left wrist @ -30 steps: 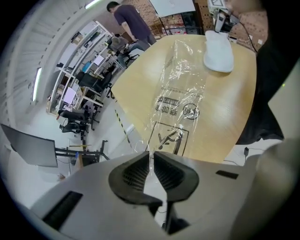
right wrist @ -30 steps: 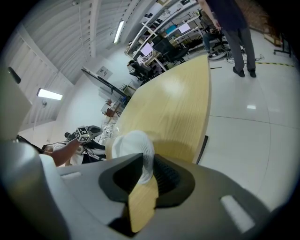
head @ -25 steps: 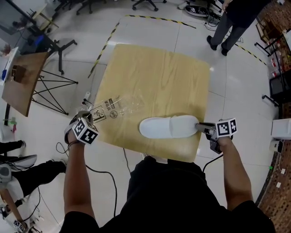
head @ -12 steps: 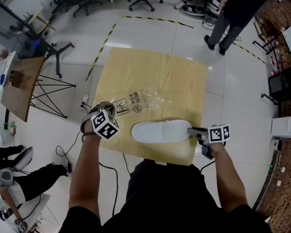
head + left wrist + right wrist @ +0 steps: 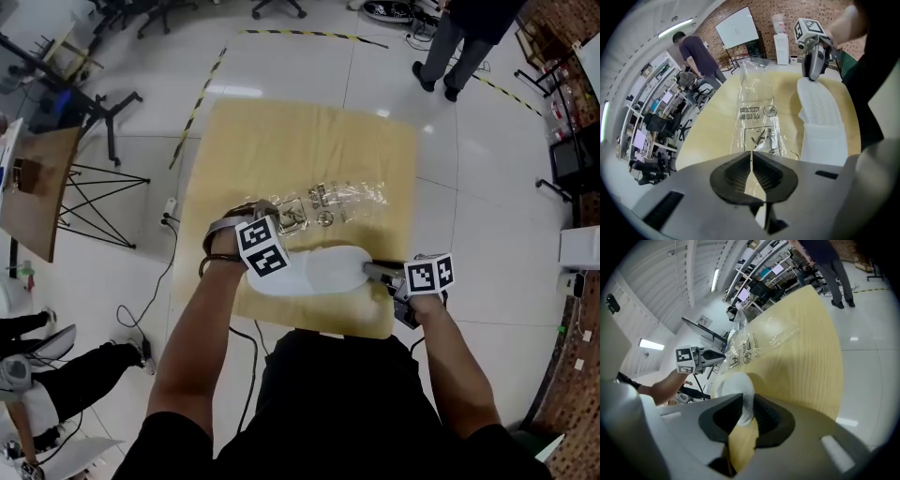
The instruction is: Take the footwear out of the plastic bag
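A white slipper (image 5: 314, 272) lies flat on the wooden table (image 5: 309, 141) near its front edge, outside the bag. My right gripper (image 5: 373, 273) is shut on the slipper's right end; in the right gripper view the slipper's white edge (image 5: 739, 389) sits pinched between the pads of the right gripper (image 5: 746, 411). The clear plastic bag (image 5: 328, 200) with black print lies crumpled just behind the slipper. My left gripper (image 5: 278, 223) is shut on the bag's near end. In the left gripper view the film (image 5: 757, 110) runs away from the left gripper (image 5: 751, 161), with the slipper (image 5: 820, 117) to its right.
A person (image 5: 450, 37) stands on the tiled floor beyond the table's far right corner. A small wooden folding table (image 5: 37, 183) stands to the left. Cables (image 5: 169, 281) trail on the floor by the table's left edge. Another person's legs (image 5: 56, 375) show at lower left.
My left gripper has swung rightward across the table to just beside the slipper, dragging the bag with it. The right gripper has kept its hold on the slipper, shifting slightly left.
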`<state>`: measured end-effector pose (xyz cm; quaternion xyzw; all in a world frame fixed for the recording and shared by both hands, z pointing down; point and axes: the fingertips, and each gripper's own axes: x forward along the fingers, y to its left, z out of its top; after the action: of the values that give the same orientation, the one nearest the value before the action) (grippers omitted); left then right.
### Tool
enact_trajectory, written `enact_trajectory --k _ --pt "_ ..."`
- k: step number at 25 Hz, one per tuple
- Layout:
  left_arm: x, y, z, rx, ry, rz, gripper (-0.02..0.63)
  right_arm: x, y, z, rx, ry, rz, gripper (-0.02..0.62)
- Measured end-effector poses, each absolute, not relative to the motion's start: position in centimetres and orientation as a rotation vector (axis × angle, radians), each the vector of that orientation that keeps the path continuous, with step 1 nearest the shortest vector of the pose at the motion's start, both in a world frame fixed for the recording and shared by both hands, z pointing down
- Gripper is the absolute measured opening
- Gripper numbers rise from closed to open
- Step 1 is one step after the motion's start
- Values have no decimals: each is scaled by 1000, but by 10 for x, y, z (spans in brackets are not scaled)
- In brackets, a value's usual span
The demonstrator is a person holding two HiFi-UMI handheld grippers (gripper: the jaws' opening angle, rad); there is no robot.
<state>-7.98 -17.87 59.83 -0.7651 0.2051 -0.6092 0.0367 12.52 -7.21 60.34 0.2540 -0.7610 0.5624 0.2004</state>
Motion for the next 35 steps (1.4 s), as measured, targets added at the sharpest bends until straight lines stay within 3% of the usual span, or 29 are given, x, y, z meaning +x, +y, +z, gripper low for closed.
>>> enact_trajectory --k 11,14,21,27,29,34,35 --pt "-80 -191 608 -2343 578 -1882 71 122 -75 595 736 -2137 1571 75" --pt "-76 -193 600 -2418 650 -1805 120 120 -75 593 753 -2143 1547 80" --pt "-88 -183 567 -2629 856 -1592 155 131 -61 592 877 -2082 1413 266" --pt "-111 -154 519 -2887 1161 -1183 134 162 -50 553 1194 -2177 1408 285" --pt "-112 -136 495 -3068 1299 -929 112 151 -39 526 1209 -2339 1515 247" --pt "-102 -62 469 -3489 1627 -305 29 102 23 473 871 -2603 1875 22" --pt "-94 -42 469 -3537 1636 -257 15 97 33 466 816 -2620 1912 2"
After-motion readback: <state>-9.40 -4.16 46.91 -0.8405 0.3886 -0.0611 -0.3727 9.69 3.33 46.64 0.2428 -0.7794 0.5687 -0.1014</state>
